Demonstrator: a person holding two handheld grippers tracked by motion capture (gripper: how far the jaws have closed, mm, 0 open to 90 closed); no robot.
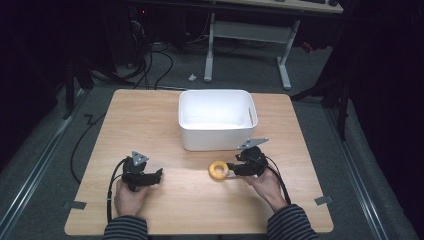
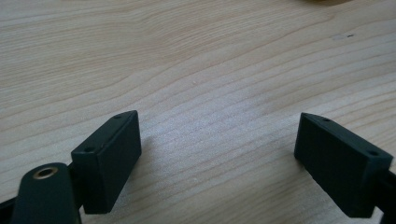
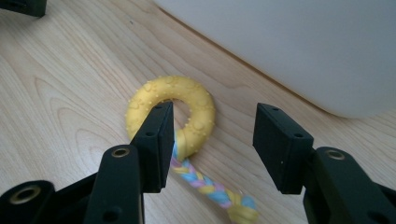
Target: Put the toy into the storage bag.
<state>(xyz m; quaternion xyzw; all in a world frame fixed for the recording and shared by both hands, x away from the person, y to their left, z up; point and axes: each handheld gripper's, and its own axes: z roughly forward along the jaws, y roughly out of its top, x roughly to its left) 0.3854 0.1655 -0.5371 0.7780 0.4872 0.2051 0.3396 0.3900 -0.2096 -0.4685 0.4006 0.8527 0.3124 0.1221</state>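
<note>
Two hand-held grippers and a yellow ring on a wooden table

White bin sits past the table's centre toward 12 o'clock. Yellow ring toy lies near 5 o'clock of the bin, with the right gripper just at its 3 o'clock. Left gripper rests at 8 o'clock of the bin, well apart from the ring.

Striped dark sleeves; black left gripper and right gripper, grey triangular plates, black trailing cables, brass-ringed screw holes.
</note>
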